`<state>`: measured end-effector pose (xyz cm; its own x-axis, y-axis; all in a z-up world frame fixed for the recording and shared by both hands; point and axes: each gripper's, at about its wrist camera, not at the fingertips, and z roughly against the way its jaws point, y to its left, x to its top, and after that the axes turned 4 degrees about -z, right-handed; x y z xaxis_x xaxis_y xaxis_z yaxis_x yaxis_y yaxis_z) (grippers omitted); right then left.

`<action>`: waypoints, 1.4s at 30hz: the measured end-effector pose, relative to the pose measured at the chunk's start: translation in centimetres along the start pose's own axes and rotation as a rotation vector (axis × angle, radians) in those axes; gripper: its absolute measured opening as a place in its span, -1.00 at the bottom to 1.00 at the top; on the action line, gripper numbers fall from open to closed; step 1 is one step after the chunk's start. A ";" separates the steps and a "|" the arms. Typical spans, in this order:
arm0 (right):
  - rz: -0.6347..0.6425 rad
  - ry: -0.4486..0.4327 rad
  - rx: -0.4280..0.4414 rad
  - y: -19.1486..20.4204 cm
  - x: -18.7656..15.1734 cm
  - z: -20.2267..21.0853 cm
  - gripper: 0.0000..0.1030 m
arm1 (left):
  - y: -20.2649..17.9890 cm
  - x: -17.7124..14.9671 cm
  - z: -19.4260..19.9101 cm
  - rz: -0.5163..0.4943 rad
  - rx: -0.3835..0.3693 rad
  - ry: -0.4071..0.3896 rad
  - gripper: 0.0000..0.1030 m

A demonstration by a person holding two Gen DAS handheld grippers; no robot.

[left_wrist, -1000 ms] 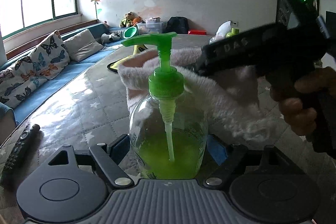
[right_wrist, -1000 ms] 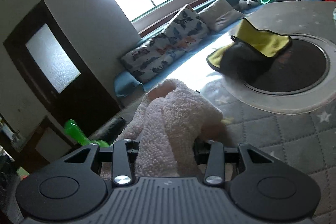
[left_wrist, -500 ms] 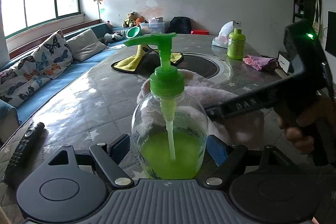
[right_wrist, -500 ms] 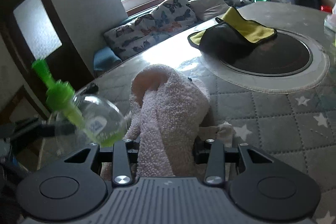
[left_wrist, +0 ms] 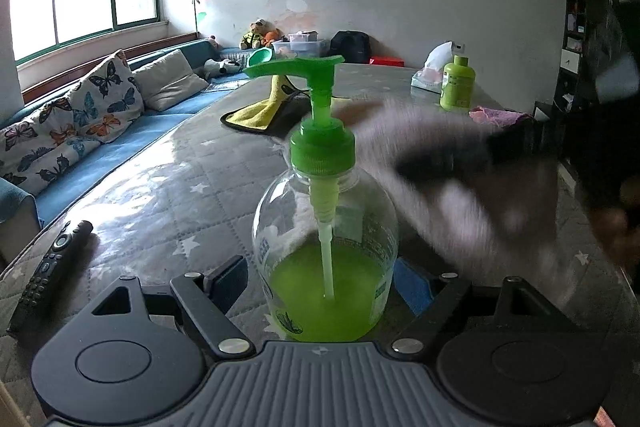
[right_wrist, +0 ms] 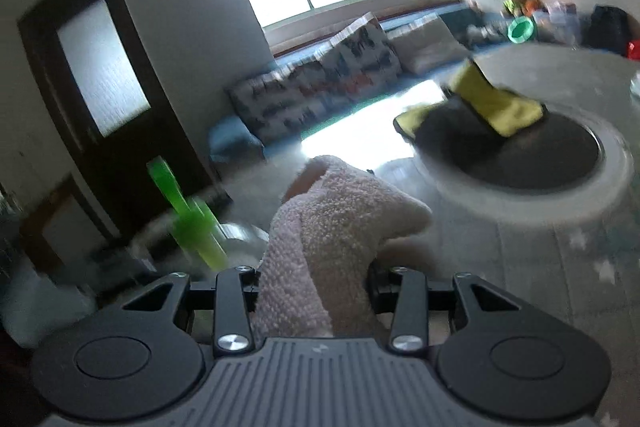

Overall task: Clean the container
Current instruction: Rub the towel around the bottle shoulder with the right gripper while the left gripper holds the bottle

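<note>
A clear pump bottle (left_wrist: pixel 326 259) with a green pump head and green liquid stands upright between the fingers of my left gripper (left_wrist: pixel 320 287), which is shut on it. Just right of the bottle, blurred by motion, is a pale pink fluffy towel (left_wrist: pixel 452 195) carried by my right gripper. In the right wrist view my right gripper (right_wrist: pixel 312 287) is shut on that towel (right_wrist: pixel 336 227), and the bottle's green pump (right_wrist: pixel 188 219) shows blurred at its left. Whether the towel touches the bottle I cannot tell.
A grey quilted table (left_wrist: pixel 168 195) holds a remote control (left_wrist: pixel 48 267) at the left edge, a yellow and black cloth (left_wrist: pixel 272 107) on a dark round inset, a green bottle (left_wrist: pixel 458 83), a tissue pack and a pink cloth (left_wrist: pixel 496 117). A blue sofa with cushions runs along the left.
The right gripper with the towel has swung up and to the right side of the bottle, and it now blurs with motion. The left gripper still holds the bottle in place.
</note>
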<state>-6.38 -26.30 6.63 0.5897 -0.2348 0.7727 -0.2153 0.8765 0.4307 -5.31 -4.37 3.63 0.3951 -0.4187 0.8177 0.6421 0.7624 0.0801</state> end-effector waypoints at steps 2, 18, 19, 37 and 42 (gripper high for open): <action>-0.014 -0.013 0.044 0.4 0.8 -0.1 -0.23 | 0.0 0.0 0.0 0.002 -0.002 0.000 0.61; -0.112 0.076 -0.036 -3.4 -1.5 -5.0 -0.22 | 0.0 0.4 0.1 0.059 0.008 -0.012 0.61; -0.105 0.079 -0.042 -3.4 -1.7 -5.1 -0.22 | -0.1 0.5 0.1 0.063 0.010 -0.013 0.61; 0.018 0.102 -0.084 -1.3 -4.1 -3.5 -0.22 | -0.1 1.1 0.7 0.156 0.061 -0.004 0.65; 0.040 0.106 -0.071 -0.5 -4.8 -2.9 -0.22 | 0.0 0.9 0.9 0.166 0.068 -0.004 0.69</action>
<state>-6.81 -24.38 1.38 0.6617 -0.1566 0.7332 -0.1867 0.9127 0.3634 -5.58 -4.30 4.90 0.4895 -0.2823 0.8251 0.5220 0.8528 -0.0179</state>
